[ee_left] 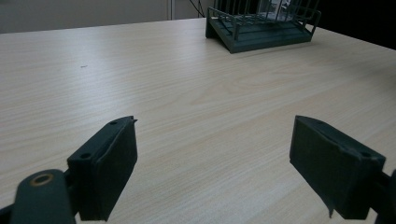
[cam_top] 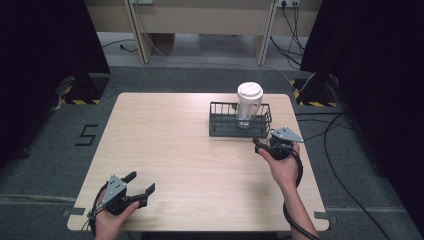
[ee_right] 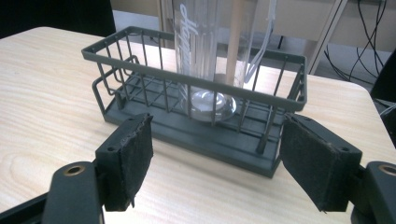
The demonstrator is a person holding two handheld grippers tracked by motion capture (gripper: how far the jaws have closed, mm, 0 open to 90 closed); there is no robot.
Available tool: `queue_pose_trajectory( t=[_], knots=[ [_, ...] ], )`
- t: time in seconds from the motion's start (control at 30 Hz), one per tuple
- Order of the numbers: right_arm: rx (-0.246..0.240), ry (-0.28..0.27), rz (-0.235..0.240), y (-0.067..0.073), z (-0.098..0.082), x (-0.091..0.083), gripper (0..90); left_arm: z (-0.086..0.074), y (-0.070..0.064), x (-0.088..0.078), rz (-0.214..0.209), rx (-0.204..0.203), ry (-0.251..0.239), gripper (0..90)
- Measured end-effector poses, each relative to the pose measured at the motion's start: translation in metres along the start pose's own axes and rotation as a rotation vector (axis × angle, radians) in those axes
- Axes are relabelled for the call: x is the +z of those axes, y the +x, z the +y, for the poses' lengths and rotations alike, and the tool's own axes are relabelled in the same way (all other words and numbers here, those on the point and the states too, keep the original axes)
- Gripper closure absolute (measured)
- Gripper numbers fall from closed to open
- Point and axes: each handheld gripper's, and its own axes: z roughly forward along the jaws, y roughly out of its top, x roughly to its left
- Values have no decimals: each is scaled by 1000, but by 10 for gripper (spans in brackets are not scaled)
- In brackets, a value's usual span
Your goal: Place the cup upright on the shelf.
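Note:
A dark green wire basket (cam_top: 219, 131) (ee_right: 187, 84) (ee_left: 243, 39) stands at the back right of the wooden table. Upright inside it is a clear tumbler (cam_top: 248, 107) (ee_right: 205, 46) with a white lid (cam_top: 249, 90). My right gripper (cam_top: 266, 143) (ee_right: 215, 161) hovers just in front of the basket's right end, open, nothing between its pads. My left gripper (cam_top: 139, 183) (ee_left: 215, 170) is low over the table's near left corner, open and empty, pointing toward the basket.
The light wooden table (cam_top: 180, 165) has bare surface between the two grippers. Cables (cam_top: 345, 150) run over the grey floor at the right. Dark curtains hang on both sides, and a desk frame (cam_top: 200, 25) stands beyond the table.

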Motion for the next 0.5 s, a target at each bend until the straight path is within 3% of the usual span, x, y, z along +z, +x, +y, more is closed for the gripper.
queue_pose_trajectory(
  t=[0.5],
  knots=[
    [21, 13, -8, -7, -20, -24, 265, 0, 0, 0, 3, 2, 4, 146]
  ],
)
